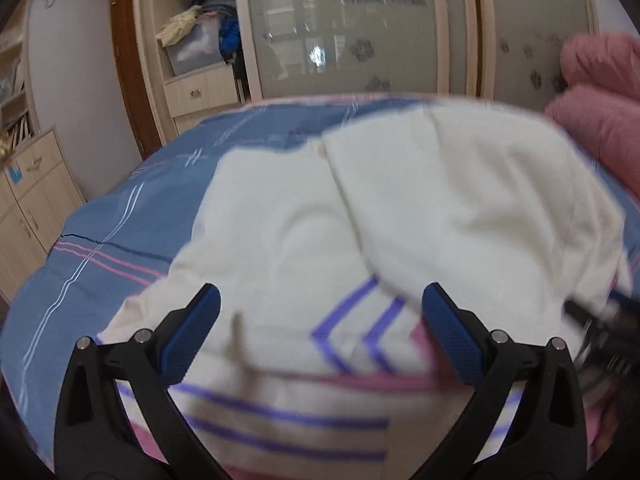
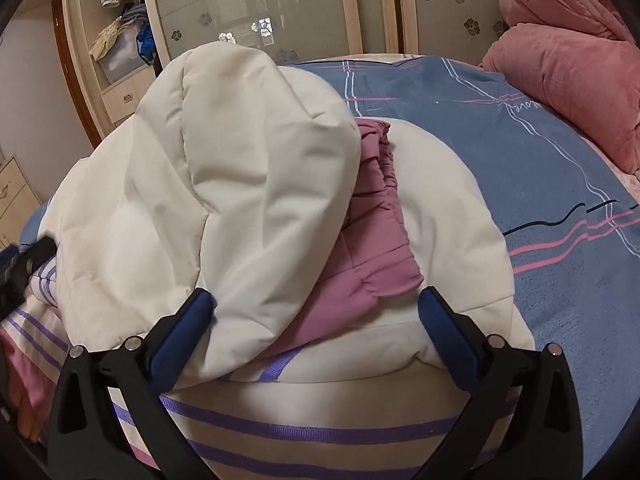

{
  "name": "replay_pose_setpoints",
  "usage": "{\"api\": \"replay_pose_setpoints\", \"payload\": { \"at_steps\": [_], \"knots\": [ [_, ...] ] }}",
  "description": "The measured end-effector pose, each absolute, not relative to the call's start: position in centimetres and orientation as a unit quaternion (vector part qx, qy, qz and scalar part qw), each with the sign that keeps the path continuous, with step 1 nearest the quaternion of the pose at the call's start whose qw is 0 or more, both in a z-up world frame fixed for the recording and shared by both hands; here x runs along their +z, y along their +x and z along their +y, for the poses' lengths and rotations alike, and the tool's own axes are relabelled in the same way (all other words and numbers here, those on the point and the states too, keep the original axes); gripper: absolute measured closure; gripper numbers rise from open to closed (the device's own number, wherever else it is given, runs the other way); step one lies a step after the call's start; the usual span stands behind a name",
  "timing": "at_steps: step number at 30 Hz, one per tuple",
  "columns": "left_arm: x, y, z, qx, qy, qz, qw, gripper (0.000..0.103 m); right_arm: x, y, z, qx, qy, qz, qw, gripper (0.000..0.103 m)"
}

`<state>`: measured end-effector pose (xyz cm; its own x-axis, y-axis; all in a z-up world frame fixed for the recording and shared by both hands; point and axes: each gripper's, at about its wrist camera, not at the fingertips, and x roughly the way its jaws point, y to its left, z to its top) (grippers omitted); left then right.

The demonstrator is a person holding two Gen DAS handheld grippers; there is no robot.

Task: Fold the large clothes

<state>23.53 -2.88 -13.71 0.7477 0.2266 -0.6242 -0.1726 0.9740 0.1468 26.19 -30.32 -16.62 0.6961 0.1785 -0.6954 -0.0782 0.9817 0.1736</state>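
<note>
**Jacket heaped on the bed, both grippers spread wide**

Jacket point(image 2: 240, 184), cream and padded, lies bunched on the blue striped bedsheet point(image 2: 560, 168). On my left, the left gripper point(image 1: 320, 332) hangs over its purple-striped panel, fingers wide apart, gripping nothing. Across to my right gripper point(image 2: 316, 328): fingers apart too, straddling a cream fold and the mauve lining point(image 2: 376, 240). Far right, pink bedding point(image 2: 568, 72) sits piled.
</note>
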Motion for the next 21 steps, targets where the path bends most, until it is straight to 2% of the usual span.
{"api": "replay_pose_setpoints", "payload": {
  "at_steps": [4, 8, 12, 15, 17, 19, 21],
  "knots": [
    [-16.7, 23.7, -1.5, 0.095, 0.008, 0.360, 0.928, 0.002, -16.6, 26.0, -30.3, 0.070, 0.062, 0.380, 0.920, 0.001],
    [-16.9, 23.7, -0.8, 0.088, -0.009, 0.356, 0.930, 0.002, -16.5, 25.8, -30.4, 0.071, 0.064, 0.377, 0.921, 0.001],
    [-17.0, 23.5, -0.9, 0.088, -0.009, 0.350, 0.932, 0.002, -13.8, 23.0, -30.2, 0.127, 0.096, 0.330, 0.930, 0.001],
    [-17.0, 23.6, -0.7, 0.086, -0.015, 0.349, 0.933, 0.002, -12.4, 20.8, -27.4, 0.157, 0.021, 0.299, 0.941, 0.001],
    [-17.0, 23.6, -0.7, 0.085, -0.017, 0.348, 0.933, 0.002, -14.3, 21.4, -25.3, 0.141, -0.032, 0.342, 0.928, 0.001],
    [-17.0, 23.6, -0.7, 0.085, -0.017, 0.349, 0.933, 0.002, -17.9, 23.3, -24.4, 0.141, -0.037, 0.427, 0.893, 0.001],
    [-17.0, 23.5, -0.8, 0.085, -0.017, 0.348, 0.933, 0.002, -18.3, 23.2, -23.9, 0.131, -0.053, 0.420, 0.897, 0.001]
  ]
}}
